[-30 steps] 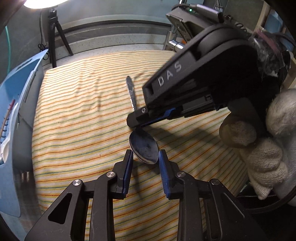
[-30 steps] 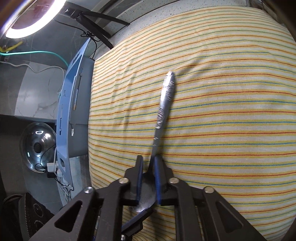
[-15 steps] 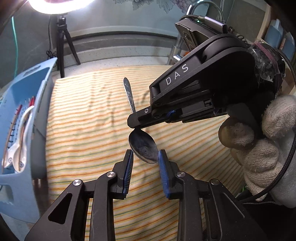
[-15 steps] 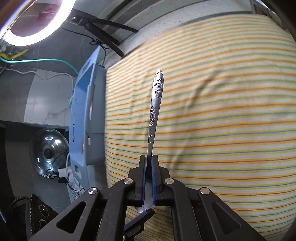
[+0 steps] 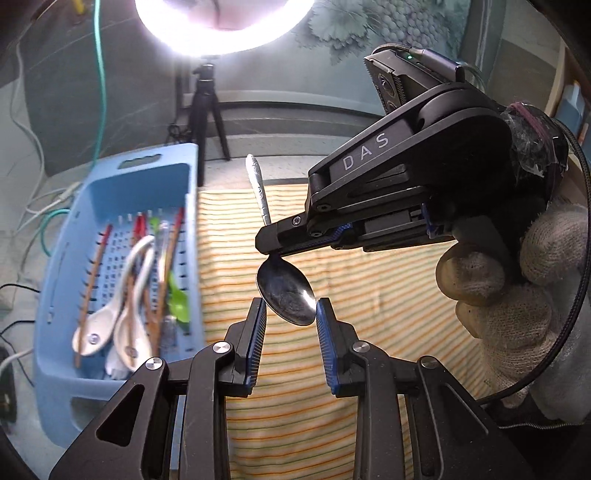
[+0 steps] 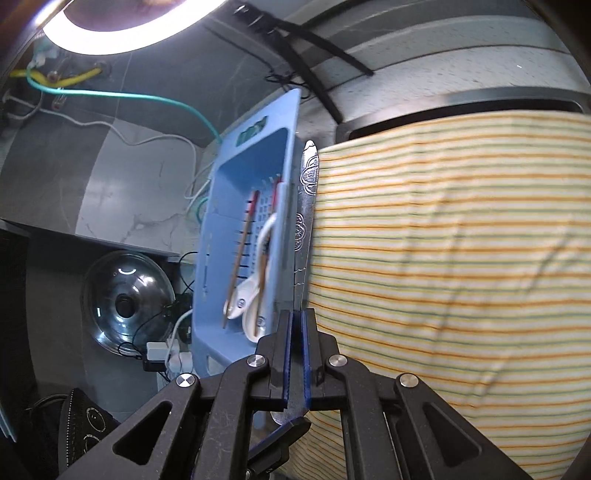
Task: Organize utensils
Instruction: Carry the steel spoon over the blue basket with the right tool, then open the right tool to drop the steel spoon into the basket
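The metal spoon (image 5: 286, 295) is in the air above the striped cloth (image 5: 369, 280), held at two places. The right gripper (image 6: 295, 354) has its fingers closed tight on the neck of the spoon, just above the bowl, and the decorated handle (image 6: 308, 192) stands up and away from these fingers. In the left wrist view the same right gripper (image 5: 269, 247) comes in from the right side, carried by a hand in a white knitted glove (image 5: 517, 302). The bowl of the spoon hangs below its fingers.

The left gripper (image 5: 290, 314) is only partly closed: its two blue-padded fingers (image 5: 258, 332) stand at each side of the bowl. The right pad seems to touch the edge of the bowl; at the left pad I cannot tell.

To the left of both pairs of fingers, beside the cloth-covered surface, stands a light blue plastic basket (image 5: 110, 184). Inside it lie white ceramic spoons (image 5: 122, 317), chopsticks (image 5: 92, 280) with red ends and something green (image 5: 177, 299). Behind the basket a ring light (image 5: 221, 33) shines on its tripod (image 5: 207, 107). In the right wrist view a glass pot lid (image 6: 125, 302) lies further to the left, below the basket.
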`<state>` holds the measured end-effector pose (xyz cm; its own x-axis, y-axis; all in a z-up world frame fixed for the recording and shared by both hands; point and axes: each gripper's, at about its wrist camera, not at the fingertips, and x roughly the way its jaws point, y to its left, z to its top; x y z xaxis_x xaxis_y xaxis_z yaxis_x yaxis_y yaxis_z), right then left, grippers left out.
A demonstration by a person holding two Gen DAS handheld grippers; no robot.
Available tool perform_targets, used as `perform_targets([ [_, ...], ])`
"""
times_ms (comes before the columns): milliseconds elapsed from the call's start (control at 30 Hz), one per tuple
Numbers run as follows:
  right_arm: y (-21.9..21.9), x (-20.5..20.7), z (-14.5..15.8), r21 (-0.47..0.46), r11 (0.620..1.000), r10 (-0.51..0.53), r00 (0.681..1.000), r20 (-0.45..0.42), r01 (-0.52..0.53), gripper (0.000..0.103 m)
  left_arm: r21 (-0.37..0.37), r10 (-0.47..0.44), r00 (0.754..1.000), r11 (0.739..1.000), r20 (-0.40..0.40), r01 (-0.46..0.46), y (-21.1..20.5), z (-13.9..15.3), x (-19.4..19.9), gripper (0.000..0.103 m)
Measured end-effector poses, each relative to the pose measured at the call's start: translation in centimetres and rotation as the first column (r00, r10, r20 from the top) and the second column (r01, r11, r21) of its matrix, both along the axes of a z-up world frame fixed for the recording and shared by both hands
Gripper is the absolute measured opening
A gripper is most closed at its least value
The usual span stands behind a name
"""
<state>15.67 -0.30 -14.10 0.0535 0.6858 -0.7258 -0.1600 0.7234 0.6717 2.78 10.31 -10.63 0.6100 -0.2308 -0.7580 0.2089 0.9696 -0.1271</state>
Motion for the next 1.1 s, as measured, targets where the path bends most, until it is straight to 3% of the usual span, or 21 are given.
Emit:
perform_targets([
  [300,6.6,1.0,0.0,-0.008,0.999,0.054,0.998,0.018,-0.054,0.005,0.0,0.05,0.999,0.999,-0.006,-0.05,5.2,-0.2,0.8,0.026],
  [600,9.9,1.2,-0.5,-0.025,0.995,0.096,0.995,0.018,-0.096,0.009,0.011,0.092,0.995,0.996,-0.048,-0.091,7.8,-0.7,0.9,0.026],
  [700,10.0,1.3,-0.3,-0.032,0.996,0.085,0.996,0.033,-0.084,0.02,0.007,0.113,0.992,0.994,-0.062,-0.113,8.4,-0.8,0.8,0.033],
  [767,9.9,1.2,0.0,-0.017,0.996,0.088,0.995,0.038,-0.087,0.039,-0.002,0.127,0.989,0.992,-0.071,-0.127,8.8,-0.8,0.6,0.04],
  [1100,8.8,0.6,1.3,-0.052,0.991,0.127,0.986,0.107,-0.122,0.041,-0.024,0.175,0.981,0.984,-0.079,-0.178,9.1,-0.2,-0.4,0.04],
])
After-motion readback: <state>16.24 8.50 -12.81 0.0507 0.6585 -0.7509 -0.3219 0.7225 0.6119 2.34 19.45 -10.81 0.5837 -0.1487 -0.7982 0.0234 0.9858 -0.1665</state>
